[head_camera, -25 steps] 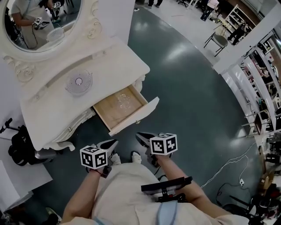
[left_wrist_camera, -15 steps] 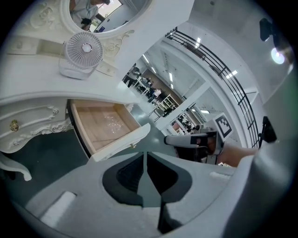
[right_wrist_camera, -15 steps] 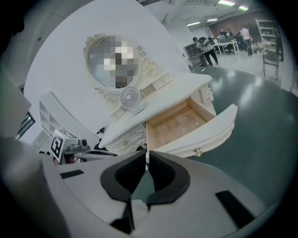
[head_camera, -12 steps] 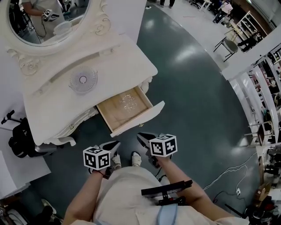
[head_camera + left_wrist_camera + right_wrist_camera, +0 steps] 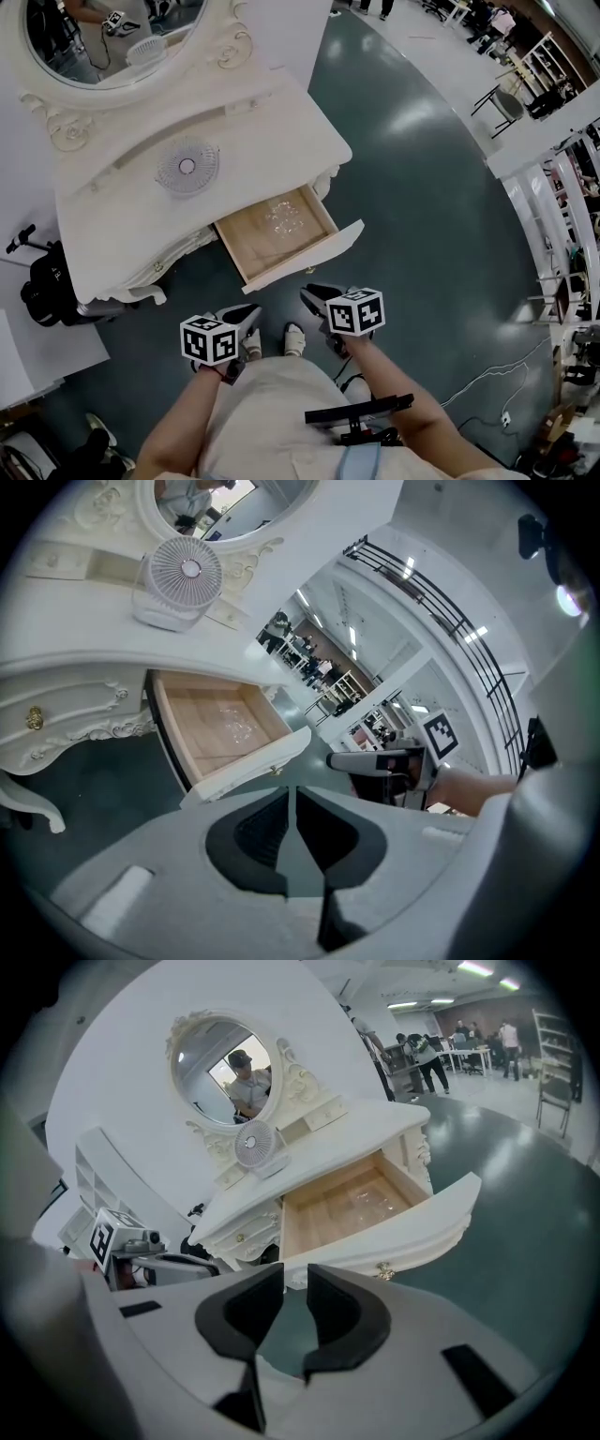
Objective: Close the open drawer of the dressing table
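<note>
The white dressing table has one wooden drawer pulled out, its white front panel facing me. The drawer looks empty, and a small brass knob sits on its front. Both grippers hover just short of that front without touching it. My left gripper is shut with nothing between its fingers. My right gripper has just been opening. Its jaws now stand slightly apart with nothing between them, pointing at the drawer front.
A small round fan stands on the tabletop below the oval mirror. A black bag lies on the floor left of the table. My shoes are below the drawer. White shelving and cables are at the right.
The head view has drifted, so the table and drawer sit a little further right. The drawer is open by the same amount. Both grippers stay just short of its front.
</note>
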The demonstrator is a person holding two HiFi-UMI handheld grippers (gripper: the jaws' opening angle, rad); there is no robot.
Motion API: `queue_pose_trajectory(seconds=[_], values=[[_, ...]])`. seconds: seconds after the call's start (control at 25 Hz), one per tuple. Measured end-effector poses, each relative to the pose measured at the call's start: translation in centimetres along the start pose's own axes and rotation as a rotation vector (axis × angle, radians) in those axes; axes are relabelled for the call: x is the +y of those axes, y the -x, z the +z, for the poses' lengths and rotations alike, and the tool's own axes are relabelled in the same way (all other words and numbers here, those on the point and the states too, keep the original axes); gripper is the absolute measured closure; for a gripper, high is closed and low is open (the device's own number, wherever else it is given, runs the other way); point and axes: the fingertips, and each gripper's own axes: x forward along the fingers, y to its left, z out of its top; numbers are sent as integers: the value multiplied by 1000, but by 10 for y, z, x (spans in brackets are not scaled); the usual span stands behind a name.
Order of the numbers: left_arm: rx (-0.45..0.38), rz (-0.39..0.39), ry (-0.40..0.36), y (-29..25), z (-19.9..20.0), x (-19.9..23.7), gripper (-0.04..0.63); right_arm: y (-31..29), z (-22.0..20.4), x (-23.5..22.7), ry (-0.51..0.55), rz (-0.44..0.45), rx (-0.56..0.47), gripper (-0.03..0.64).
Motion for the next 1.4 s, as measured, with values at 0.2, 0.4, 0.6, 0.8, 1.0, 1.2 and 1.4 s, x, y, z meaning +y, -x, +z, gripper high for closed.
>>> queue_pose_trajectory(seconds=[0.2, 0.4, 0.6, 0.8, 1.0, 1.2, 1.4], values=[[-5, 9, 10, -2, 3, 6, 584, -5, -2, -6, 36, -14, 35, 523], [-1, 9, 17, -6, 5, 9, 584, -14, -8, -16, 66, -33, 81, 483], [0, 13, 25, -4, 4, 12, 584, -24, -14, -31, 94, -77, 120, 454], [14, 21, 31, -5, -2, 16, 584, -34, -17, -44, 110, -118, 135, 443], [24, 29, 37, -4, -5, 20, 584, -43, -20, -57, 115, -155, 113, 442], [37, 36, 49, -6, -8, 28, 583, -55, -23, -71, 148, -191, 117, 434], [45, 35, 62, -11, -11, 29, 583, -66, -29, -84, 163, -218, 143, 433]])
